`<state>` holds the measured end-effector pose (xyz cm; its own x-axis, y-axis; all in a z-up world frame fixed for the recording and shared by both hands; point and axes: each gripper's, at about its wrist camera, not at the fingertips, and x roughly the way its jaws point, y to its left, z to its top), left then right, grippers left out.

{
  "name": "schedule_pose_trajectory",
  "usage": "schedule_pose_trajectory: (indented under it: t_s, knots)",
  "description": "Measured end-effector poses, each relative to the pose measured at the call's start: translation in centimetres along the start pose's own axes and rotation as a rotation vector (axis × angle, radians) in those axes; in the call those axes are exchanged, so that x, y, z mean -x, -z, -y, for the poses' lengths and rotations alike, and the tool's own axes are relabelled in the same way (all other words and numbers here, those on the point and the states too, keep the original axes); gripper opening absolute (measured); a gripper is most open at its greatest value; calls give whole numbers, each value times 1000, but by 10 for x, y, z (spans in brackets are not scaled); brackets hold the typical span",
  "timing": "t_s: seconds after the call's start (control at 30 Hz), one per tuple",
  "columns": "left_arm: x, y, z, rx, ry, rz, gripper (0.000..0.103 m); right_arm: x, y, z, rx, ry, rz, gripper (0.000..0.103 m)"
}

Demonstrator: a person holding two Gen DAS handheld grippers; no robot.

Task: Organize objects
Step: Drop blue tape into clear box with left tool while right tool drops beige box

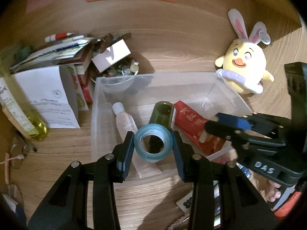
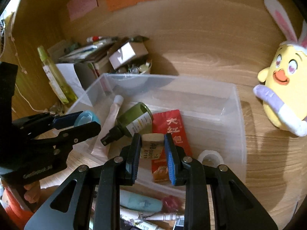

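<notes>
My left gripper (image 1: 153, 145) is shut on a blue tape roll (image 1: 153, 143) and holds it above the near side of a clear plastic bin (image 1: 107, 80). My right gripper (image 2: 152, 147) is shut on a white eraser (image 2: 152, 143) over the same bin (image 2: 238, 115). Inside the bin lie a green spray bottle (image 2: 134, 120), a red packet (image 2: 170, 126), a clear tube (image 2: 113, 113) and a white tape roll (image 2: 211, 158). The right gripper also shows in the left wrist view (image 1: 209, 128), and the left gripper shows in the right wrist view (image 2: 86, 122).
A yellow bunny-eared plush (image 1: 245, 65) sits right of the bin. A pile of papers, boxes and a bowl of beads (image 1: 122, 71) stands at the back left, with a yellow-green bottle (image 1: 23, 113). Pens and small items (image 2: 145, 210) lie in front of the bin.
</notes>
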<state>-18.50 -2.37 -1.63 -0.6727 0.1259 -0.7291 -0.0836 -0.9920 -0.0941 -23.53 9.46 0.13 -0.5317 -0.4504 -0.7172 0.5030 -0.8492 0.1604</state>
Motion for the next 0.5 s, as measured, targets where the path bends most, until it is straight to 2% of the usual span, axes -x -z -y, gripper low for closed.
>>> schedule_pose_trajectory:
  t_s: [0.13, 0.2, 0.27, 0.37, 0.5]
  knots:
    - [4, 2, 0, -5, 7, 2, 40, -2, 0, -4, 22, 21, 1, 23]
    - [10, 4, 1, -10, 6, 16, 45, -1, 0, -6, 37, 39, 0, 23]
    - [17, 5, 1, -13, 0, 33, 54, 0, 0, -7, 46, 60, 2, 25]
    - [30, 8, 0, -11, 5, 58, 64, 6, 0, -5, 36, 58, 8, 30]
    - [48, 15, 0, -16, 6, 83, 72, 25, 2, -1, 20, 46, 36, 34]
